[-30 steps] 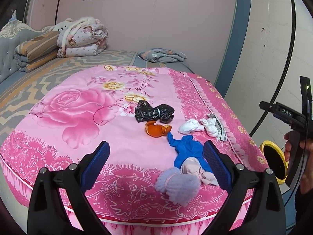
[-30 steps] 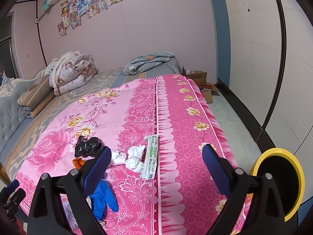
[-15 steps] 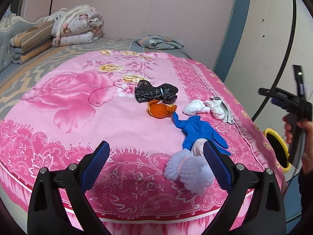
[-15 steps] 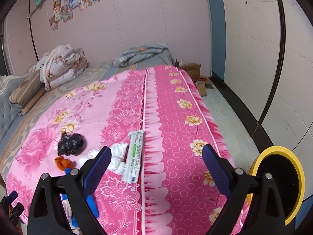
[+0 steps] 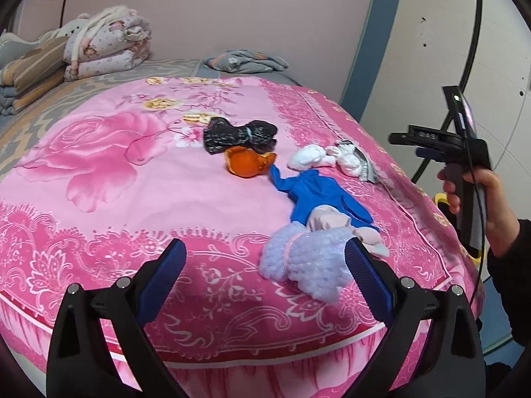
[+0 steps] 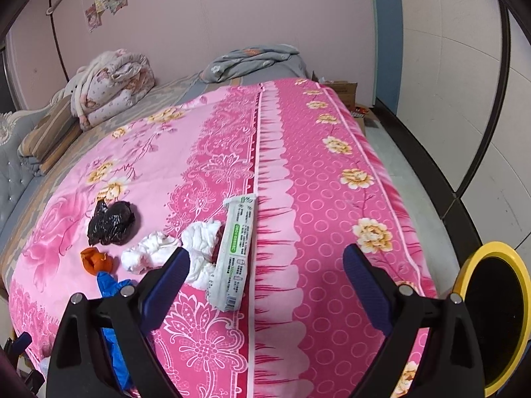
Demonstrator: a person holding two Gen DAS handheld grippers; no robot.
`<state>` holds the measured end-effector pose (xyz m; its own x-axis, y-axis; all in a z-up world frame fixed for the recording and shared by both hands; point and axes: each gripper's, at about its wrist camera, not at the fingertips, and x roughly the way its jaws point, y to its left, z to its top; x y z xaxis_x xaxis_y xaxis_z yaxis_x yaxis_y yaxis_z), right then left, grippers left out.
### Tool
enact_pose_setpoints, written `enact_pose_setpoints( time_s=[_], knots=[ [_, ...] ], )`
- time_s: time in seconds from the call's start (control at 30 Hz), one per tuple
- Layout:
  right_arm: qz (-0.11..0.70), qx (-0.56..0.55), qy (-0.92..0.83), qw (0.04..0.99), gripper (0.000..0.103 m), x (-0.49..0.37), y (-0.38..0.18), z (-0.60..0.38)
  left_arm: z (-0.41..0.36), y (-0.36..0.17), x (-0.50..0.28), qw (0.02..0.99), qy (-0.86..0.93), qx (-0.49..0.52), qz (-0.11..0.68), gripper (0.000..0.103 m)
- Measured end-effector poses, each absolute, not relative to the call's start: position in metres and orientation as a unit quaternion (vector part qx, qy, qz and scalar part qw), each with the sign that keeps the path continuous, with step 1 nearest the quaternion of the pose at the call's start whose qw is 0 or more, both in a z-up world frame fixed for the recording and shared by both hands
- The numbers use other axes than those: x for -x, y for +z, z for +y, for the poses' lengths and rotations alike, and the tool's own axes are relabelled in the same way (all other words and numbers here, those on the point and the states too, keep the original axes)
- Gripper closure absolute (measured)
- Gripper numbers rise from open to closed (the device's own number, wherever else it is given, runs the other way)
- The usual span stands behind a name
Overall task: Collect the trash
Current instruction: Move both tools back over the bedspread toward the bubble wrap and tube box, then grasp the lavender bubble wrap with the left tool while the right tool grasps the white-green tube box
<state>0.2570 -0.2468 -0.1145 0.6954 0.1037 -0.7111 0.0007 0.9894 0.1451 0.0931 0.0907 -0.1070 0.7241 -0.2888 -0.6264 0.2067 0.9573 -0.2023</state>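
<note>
Trash [image 5: 252,165] on bedspread [image 5: 99,179] beyond spread tongs [image 5: 265,275]

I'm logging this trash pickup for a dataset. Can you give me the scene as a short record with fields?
surface: pink bedspread
trash on it: black bag; orange scrap; white tissues; wrapper; blue glove; lilac fluff
bin: yellow-rimmed, on the floor right of the bed
left gripper: open, empty, near the fluff
right gripper: open, empty, over the wrapper
</note>
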Motion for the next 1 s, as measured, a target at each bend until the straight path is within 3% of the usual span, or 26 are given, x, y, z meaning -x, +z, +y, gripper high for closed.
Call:
enact_pose_setpoints(
  time_s=[0.27,0.63,0.93,1.0],
  knots=[
    [0.407,-0.059,0.048,0.910,0.015,-0.263,-0.126,-0.244,0.068,-0.110,-0.106,0.921,-0.172,0.055,0.345,0.011],
    [0.426,-0.029,0.064,0.902,0.031,-0.287,-0.142,-0.226,0.054,-0.124,-0.130,0.911,-0.191,0.063,0.359,0.011],
    [0.453,-0.032,0.067,0.888,0.038,-0.305,-0.163,-0.221,0.042,-0.138,-0.132,0.907,-0.210,0.049,0.363,0.034],
    [0.460,-0.037,0.069,0.885,0.045,-0.309,-0.167,-0.221,0.043,-0.140,-0.133,0.906,-0.210,0.052,0.363,0.040]
  ],
)
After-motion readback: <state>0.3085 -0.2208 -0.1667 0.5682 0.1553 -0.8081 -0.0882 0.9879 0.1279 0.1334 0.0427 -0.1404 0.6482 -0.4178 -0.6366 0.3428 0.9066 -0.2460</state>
